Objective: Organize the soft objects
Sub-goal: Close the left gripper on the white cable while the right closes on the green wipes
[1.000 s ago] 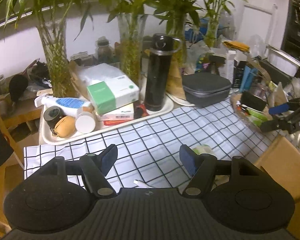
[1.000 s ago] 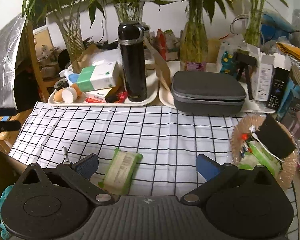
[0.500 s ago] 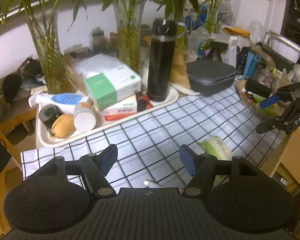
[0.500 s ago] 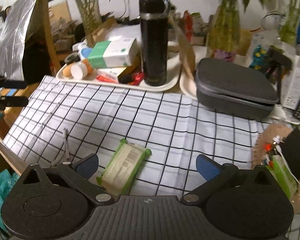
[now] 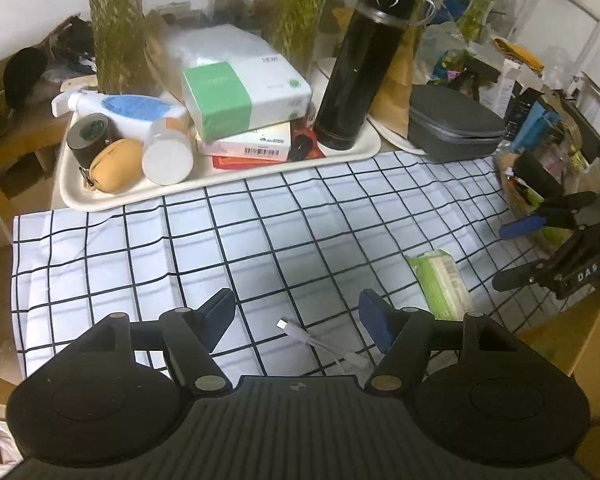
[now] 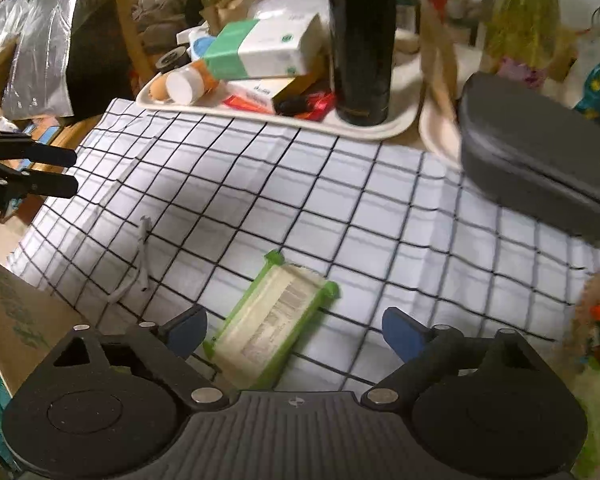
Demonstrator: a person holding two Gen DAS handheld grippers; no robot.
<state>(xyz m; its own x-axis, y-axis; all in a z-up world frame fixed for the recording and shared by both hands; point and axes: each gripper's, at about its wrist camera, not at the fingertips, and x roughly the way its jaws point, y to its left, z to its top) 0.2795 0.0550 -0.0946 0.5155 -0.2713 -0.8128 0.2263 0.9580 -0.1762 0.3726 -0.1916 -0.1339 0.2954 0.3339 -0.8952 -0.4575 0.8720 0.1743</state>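
Lower now and tipped down over the soft green-edged tissue pack (image 6: 270,322), with right gripper (image 6: 294,330) fingers just closing slightly yet clear of it, straddling the pack. Flat on the grid-checked cloth (image 6: 300,200) near the counter's front edge, that pack; likely a pick-up next. Left gripper (image 5: 296,314) spread and empty above a white cable plug (image 5: 283,325).

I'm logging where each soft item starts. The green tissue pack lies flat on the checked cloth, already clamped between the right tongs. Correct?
Not clamped. The right wrist view shows the green tissue pack flat on the checked cloth, with the right tongs open around it, their pads not touching it, though they have just been closing.
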